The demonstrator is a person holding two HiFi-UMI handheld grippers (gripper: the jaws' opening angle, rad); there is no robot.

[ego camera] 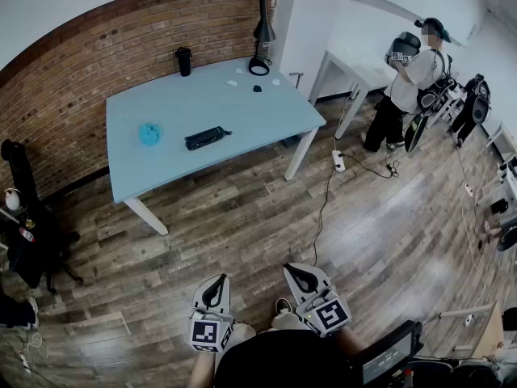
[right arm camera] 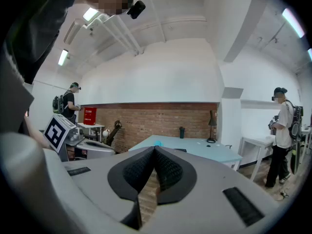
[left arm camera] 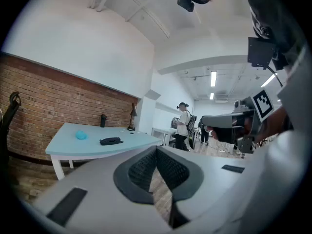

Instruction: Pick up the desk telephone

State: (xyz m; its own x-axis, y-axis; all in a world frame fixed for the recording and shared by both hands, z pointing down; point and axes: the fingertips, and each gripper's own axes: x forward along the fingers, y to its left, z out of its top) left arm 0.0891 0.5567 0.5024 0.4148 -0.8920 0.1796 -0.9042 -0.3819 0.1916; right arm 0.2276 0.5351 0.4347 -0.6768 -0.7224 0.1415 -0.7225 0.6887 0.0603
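Note:
The desk telephone (ego camera: 207,138) is a long, flat black thing lying near the middle of the light blue table (ego camera: 242,107). It also shows small and far off in the left gripper view as the telephone (left arm camera: 110,141), and in the right gripper view as a dark sliver (right arm camera: 180,150). My left gripper (ego camera: 214,284) and right gripper (ego camera: 300,274) hang side by side over the wooden floor, well short of the table. Both are shut with nothing in them, the left gripper (left arm camera: 156,150) and right gripper (right arm camera: 155,150) each with pads together.
On the table are a turquoise object (ego camera: 149,133), a black bottle (ego camera: 184,61) and a black desk lamp (ego camera: 261,39) by the brick wall. A person (ego camera: 408,83) stands at a white desk on the right, with a cable and power strip (ego camera: 338,161) on the floor. A dark rack (ego camera: 28,233) stands at left.

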